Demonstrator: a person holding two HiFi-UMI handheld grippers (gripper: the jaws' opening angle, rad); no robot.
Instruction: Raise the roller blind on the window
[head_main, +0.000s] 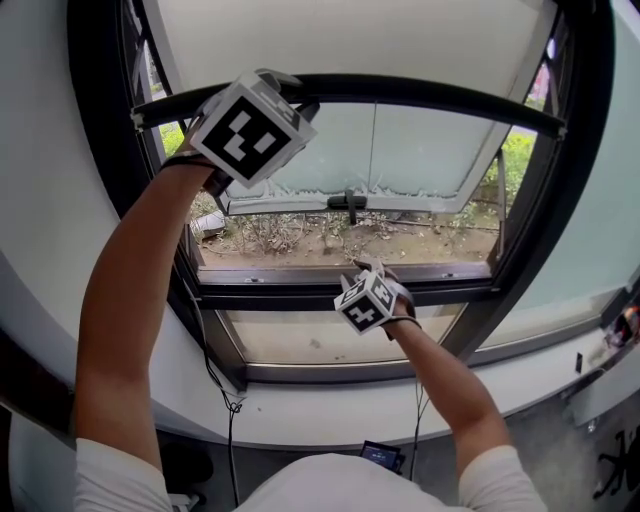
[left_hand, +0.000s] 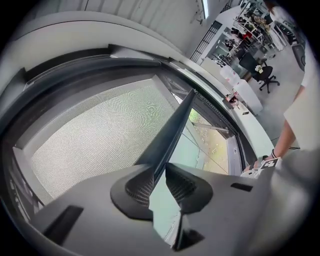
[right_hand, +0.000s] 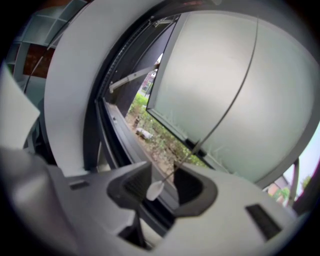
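Reaching up at the left of the head view, the person's arm carries the left gripper (head_main: 262, 112) against the dark bottom bar (head_main: 420, 97) of the roller blind (head_main: 350, 40). The blind's pale fabric covers only the top of the window. Below the bar an out-swung frosted pane (head_main: 430, 150) and a strip of scrubby ground (head_main: 330, 238) show. From here the marker cube hides that gripper's tips. Its own view shows them: the ribbed pads stand narrow, closed on the edge of the bar, which runs away between them with meshed blind fabric to its left. That view also catches a bright office (left_hand: 245, 30) and a person in a white top (left_hand: 305, 100), neither seen from the head. The right gripper (right_hand: 162, 186) sits lower, by the dark window frame (head_main: 300, 296). Only its own view shows that its jaws stand apart and hold nothing. A thin cord (right_hand: 227, 107) slants down across the pane to a small pale pull (right_hand: 155, 190) that hangs between the pads, nearer the left one; I cannot tell whether it touches that pad.
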